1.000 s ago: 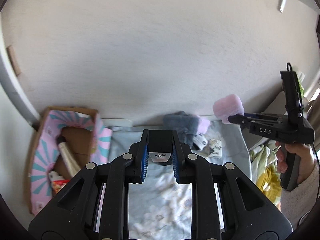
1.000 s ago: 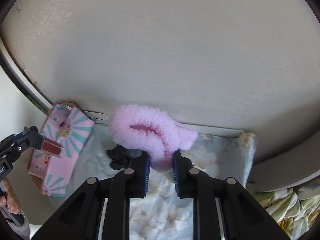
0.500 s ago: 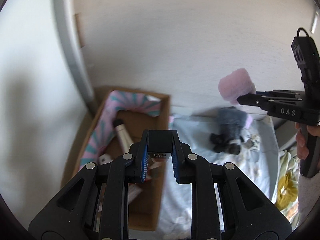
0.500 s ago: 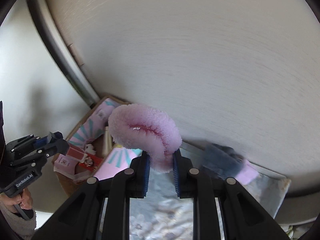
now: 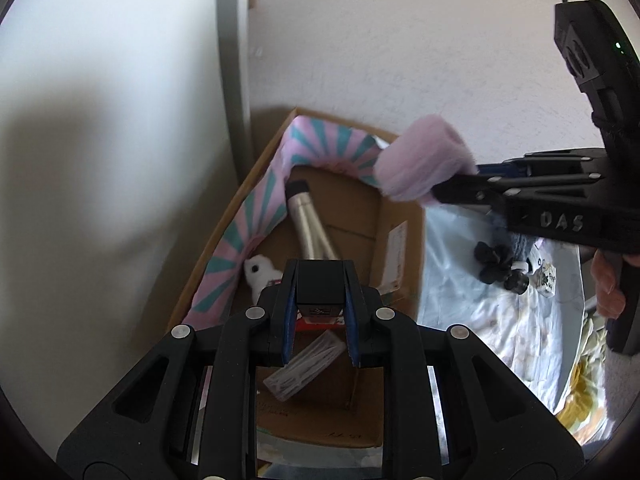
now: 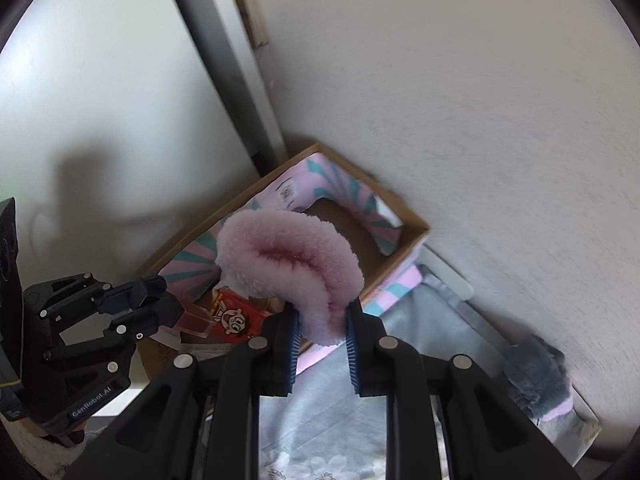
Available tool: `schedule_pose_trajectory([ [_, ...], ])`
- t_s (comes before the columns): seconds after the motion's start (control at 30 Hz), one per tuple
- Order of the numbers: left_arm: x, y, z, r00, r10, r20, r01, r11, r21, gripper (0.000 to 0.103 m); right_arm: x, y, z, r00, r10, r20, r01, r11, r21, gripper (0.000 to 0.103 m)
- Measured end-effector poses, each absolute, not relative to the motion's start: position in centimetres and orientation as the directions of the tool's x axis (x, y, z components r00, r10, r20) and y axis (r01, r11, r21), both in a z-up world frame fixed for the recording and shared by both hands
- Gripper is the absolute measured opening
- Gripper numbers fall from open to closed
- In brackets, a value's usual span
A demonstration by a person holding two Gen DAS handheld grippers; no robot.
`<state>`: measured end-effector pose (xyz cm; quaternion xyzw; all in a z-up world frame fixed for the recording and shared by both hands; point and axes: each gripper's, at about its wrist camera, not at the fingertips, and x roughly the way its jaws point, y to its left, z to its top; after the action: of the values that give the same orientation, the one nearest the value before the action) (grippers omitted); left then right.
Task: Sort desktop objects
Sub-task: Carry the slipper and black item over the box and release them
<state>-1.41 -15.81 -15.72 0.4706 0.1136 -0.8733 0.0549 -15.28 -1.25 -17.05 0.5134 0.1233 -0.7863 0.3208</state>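
Pink fluffy slipper (image 6: 288,256) hangs pinched in the right tongs (image 6: 321,344) over the cardboard box (image 6: 412,240); left tongs (image 5: 320,320) pinch a small dark box (image 5: 320,292).

You now have both grippers swung left from over the cloth to the cardboard box (image 5: 400,216). L gripper (image 5: 320,312), w/ its dark block (image 5: 320,286), hangs over the box interior. R gripper (image 6: 322,332) carries the pink fluffy item (image 6: 288,252) up to the box's edge.
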Motion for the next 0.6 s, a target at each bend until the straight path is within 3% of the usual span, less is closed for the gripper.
schedule_pose_trajectory([
  [0.6,-1.0,-16.6,-17.6,-0.511,-0.011,-0.860,0.237,-0.963,-0.129,0.018,-14.4,-7.2,-20.4,-0.171,-0.337,-0.926,0.720,-0.684,0.117,0.019],
])
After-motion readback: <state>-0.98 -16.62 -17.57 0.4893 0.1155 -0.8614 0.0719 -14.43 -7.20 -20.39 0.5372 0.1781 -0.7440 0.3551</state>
